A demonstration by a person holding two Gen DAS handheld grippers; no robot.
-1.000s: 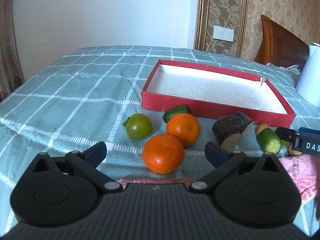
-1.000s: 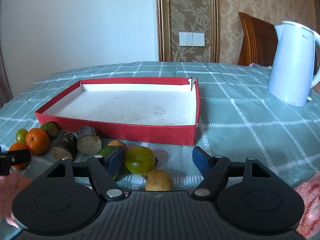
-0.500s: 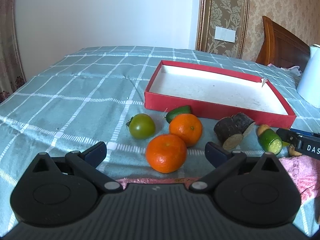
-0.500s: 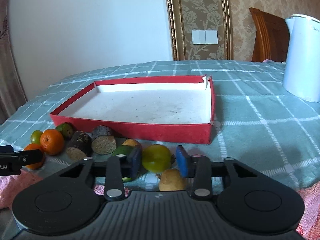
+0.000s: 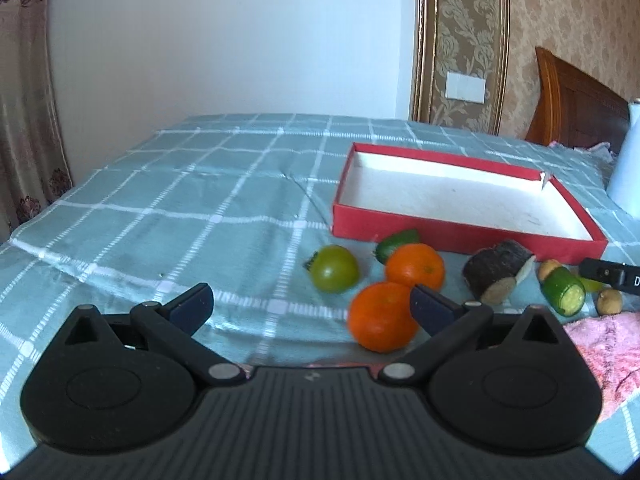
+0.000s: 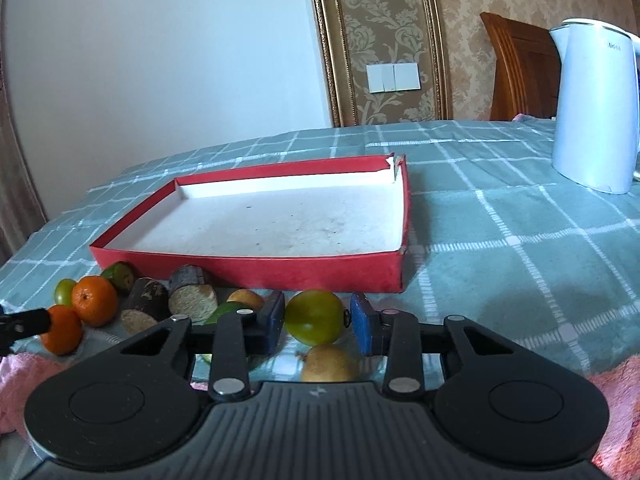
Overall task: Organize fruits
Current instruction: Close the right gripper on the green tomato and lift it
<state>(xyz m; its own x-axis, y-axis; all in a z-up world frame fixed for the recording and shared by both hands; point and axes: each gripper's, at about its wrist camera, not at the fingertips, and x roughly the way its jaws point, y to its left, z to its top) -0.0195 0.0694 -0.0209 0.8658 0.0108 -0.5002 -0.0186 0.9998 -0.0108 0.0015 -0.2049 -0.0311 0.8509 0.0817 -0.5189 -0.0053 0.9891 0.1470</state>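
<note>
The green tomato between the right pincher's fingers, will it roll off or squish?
The green tomato looks round and glossy, so it could slip or roll. The right gripper's pads sit beside it; a hard squeeze might bruise it.
</note>
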